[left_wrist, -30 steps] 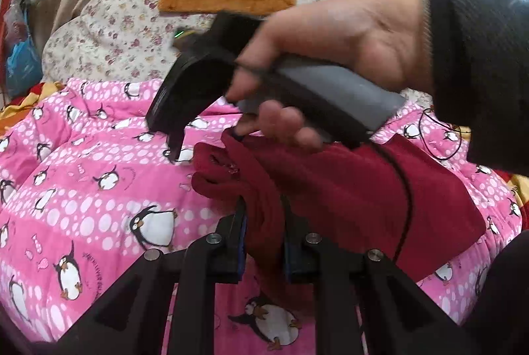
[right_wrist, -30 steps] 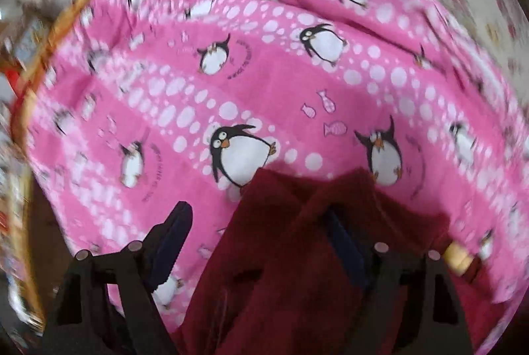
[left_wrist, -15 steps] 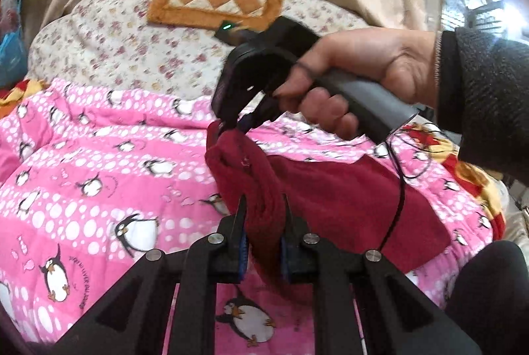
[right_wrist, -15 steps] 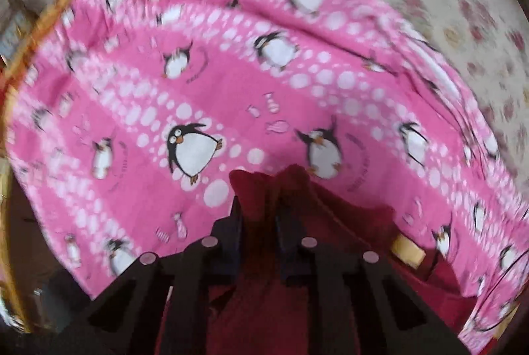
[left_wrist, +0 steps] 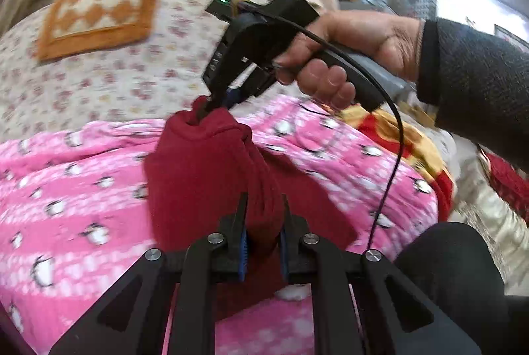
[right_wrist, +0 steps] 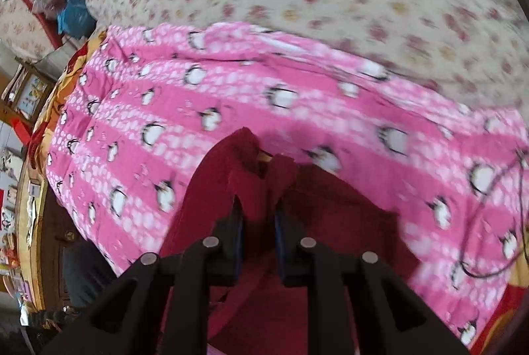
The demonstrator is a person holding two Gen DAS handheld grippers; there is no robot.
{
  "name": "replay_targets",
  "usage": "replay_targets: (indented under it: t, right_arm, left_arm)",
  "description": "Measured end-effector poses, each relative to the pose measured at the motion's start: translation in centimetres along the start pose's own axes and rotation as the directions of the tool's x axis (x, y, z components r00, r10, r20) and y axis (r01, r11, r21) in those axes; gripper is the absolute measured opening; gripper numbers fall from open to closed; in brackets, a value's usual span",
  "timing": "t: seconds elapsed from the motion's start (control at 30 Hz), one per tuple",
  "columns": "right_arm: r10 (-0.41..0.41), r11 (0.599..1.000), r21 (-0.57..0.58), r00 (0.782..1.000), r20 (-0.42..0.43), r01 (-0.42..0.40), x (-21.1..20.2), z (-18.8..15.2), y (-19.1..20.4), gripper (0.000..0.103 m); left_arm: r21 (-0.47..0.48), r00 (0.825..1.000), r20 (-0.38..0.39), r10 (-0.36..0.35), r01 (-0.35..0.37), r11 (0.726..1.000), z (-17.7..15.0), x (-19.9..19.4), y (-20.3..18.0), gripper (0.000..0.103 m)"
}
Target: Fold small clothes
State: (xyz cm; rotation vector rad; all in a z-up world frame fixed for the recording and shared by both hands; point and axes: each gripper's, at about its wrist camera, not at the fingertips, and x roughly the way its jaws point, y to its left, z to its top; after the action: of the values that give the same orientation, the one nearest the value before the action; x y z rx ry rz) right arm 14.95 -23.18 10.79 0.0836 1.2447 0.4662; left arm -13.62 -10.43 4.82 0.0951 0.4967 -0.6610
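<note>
A dark red garment (left_wrist: 205, 176) hangs lifted above the pink penguin blanket (left_wrist: 66, 189), held up at two places. In the left wrist view, my left gripper (left_wrist: 263, 222) is shut on a bunched fold of it at the near end. A hand holds my right gripper (left_wrist: 211, 105) at the far end, pinching the cloth's top corner. In the right wrist view the right gripper (right_wrist: 258, 209) is shut on a ridge of the red garment (right_wrist: 330, 222), whose remaining cloth drapes down onto the blanket (right_wrist: 231, 90).
Floral bedding (left_wrist: 99, 83) lies beyond the blanket, with an orange checkered cushion (left_wrist: 99, 17) at the back. A black cable (left_wrist: 393, 136) trails from the right gripper. A dark trouser leg (left_wrist: 446, 272) is at the lower right. Cluttered shelves (right_wrist: 20, 156) stand left of the bed.
The right gripper closed on the garment's edge. Both grippers then raised the red garment off the blanket, the right one moving up and away from me.
</note>
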Motion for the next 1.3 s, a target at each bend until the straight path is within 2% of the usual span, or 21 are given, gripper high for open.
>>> replay_targets:
  t: [0.13, 0.23, 0.4, 0.5, 0.53, 0.6, 0.67, 0.73, 0.77, 0.83, 0.87, 0.9, 0.97, 1.0, 1.03, 1.07, 1.13, 1.2, 1.23, 1.27, 1.3]
  right_arm:
    - [0.000, 0.999, 0.041, 1.000, 0.022, -0.001, -0.9, -2.3, -4.8, 0.015]
    - [0.012, 0.997, 0.071, 0.999, 0.050, -0.015, -0.1, -3.4, -7.7, 0.015]
    - [-0.010, 0.998, 0.060, 0.995, 0.102, 0.004, 2.7, -4.6, -9.8, 0.016]
    - [-0.044, 0.996, 0.077, 0.990, 0.137, 0.034, 5.2, -6.1, -11.2, 0.022]
    - [-0.032, 0.995, 0.096, 0.986, 0.164, 0.016, 5.5, -6.7, -11.7, 0.025]
    - [0.036, 0.984, 0.159, 0.968, 0.249, -0.077, 5.5, -8.1, -13.0, 0.030]
    - [0.090, 0.967, 0.203, 0.953, 0.290, -0.153, 5.0, -9.2, -14.1, 0.030]
    - [0.088, 0.966, 0.204, 0.946, 0.311, -0.157, 3.3, -9.7, -14.4, 0.031]
    - [0.071, 0.968, 0.203, 0.934, 0.351, -0.150, 1.9, -10.2, -14.4, 0.031]
    - [0.097, 0.973, 0.146, 0.889, 0.448, -0.179, -1.5, -11.7, -13.6, 0.031]
    - [0.131, 0.977, 0.088, 0.867, 0.481, -0.196, -2.9, -12.5, -12.6, 0.031]
    - [0.191, 0.978, -0.023, 0.840, 0.507, -0.208, -4.6, -13.7, -10.9, 0.031]
    - [0.277, 0.958, -0.204, 0.818, 0.504, -0.200, -6.2, -15.6, -7.4, 0.033]
    - [0.311, 0.938, -0.295, 0.820, 0.481, -0.183, -6.4, -16.6, -5.4, 0.036]
    - [0.317, 0.915, -0.377, 0.836, 0.448, -0.144, -6.2, -17.5, -3.5, 0.036]
    - [0.285, 0.894, -0.440, 0.863, 0.417, -0.083, -5.4, -18.4, -1.7, 0.036]
    - [0.191, 0.878, -0.478, 0.911, 0.366, 0.009, -3.3, -19.2, -0.4, 0.036]
    - [0.023, 0.876, -0.466, 0.955, 0.297, 0.123, -0.2, -19.7, -0.9, 0.037]
    - [-0.050, 0.860, -0.480, 0.964, 0.260, 0.174, 1.5, -20.3, -1.3, 0.037]
    - [-0.033, 0.850, -0.496, 0.958, 0.283, 0.176, 1.5, -20.9, -1.5, 0.037]
    - [-0.015, 0.864, -0.480, 0.961, 0.275, 0.151, 1.2, -20.6, -1.6, 0.038]
  left_arm:
    - [0.063, 0.997, -0.066, -0.038, 0.042, 0.997, 0.2, 3.4, -4.0, 0.000]
    - [0.097, 0.992, -0.120, -0.029, 0.041, 0.994, -0.1, 6.6, -6.1, 0.000]
    - [0.090, 0.978, -0.206, -0.011, 0.031, 0.995, -1.4, 10.2, -6.7, 0.001]
    - [0.092, 0.972, -0.234, -0.008, 0.030, 0.995, -2.2, 11.2, -6.7, 0.007]
    - [0.090, 0.971, -0.237, -0.009, 0.031, 0.995, -2.2, 11.3, -6.7, 0.008]
    - [0.061, 0.967, -0.251, -0.046, 0.063, 0.996, -2.4, 10.6, -6.2, 0.012]
    - [0.011, 0.957, -0.271, -0.103, 0.111, 0.994, -2.5, 9.0, -5.4, 0.013]
    - [-0.035, 0.955, -0.268, -0.127, 0.122, 0.992, -2.5, 6.8, -4.4, 0.013]
    - [-0.059, 0.959, -0.255, -0.127, 0.116, 0.992, -2.5, 5.4, -3.7, 0.013]
    - [-0.091, 0.973, -0.217, -0.081, 0.062, 0.994, -2.4, 2.9, -1.9, 0.014]
    - [-0.112, 0.982, -0.188, -0.028, 0.007, 0.994, -2.2, 1.9, -0.6, 0.015]
    - [-0.130, 0.986, -0.168, 0.016, -0.038, 0.991, -2.2, 1.4, 0.5, 0.016]
    - [-0.180, 0.979, -0.180, 0.091, -0.124, 0.976, -2.3, 2.0, 2.6, 0.016]
    - [-0.210, 0.973, -0.199, 0.113, -0.155, 0.965, -2.7, 2.6, 3.5, 0.016]
    - [-0.241, 0.966, -0.232, 0.117, -0.173, 0.955, -3.4, 3.5, 4.5, 0.016]
    - [-0.255, 0.960, -0.258, 0.113, -0.180, 0.950, -4.0, 4.2, 4.8, 0.016]
    - [-0.271, 0.942, -0.318, 0.109, -0.200, 0.942, -5.7, 5.5, 5.1, 0.016]
    - [-0.263, 0.943, -0.313, 0.109, -0.197, 0.945, -6.3, 5.7, 4.7, 0.016]
    - [-0.257, 0.943, -0.316, 0.107, -0.194, 0.947, -6.4, 5.8, 4.7, 0.016]
    - [-0.266, 0.942, -0.318, 0.104, -0.194, 0.944, -6.4, 5.9, 4.9, 0.016]
    - [-0.275, 0.943, -0.319, 0.096, -0.189, 0.943, -6.4, 5.9, 4.8, 0.016]
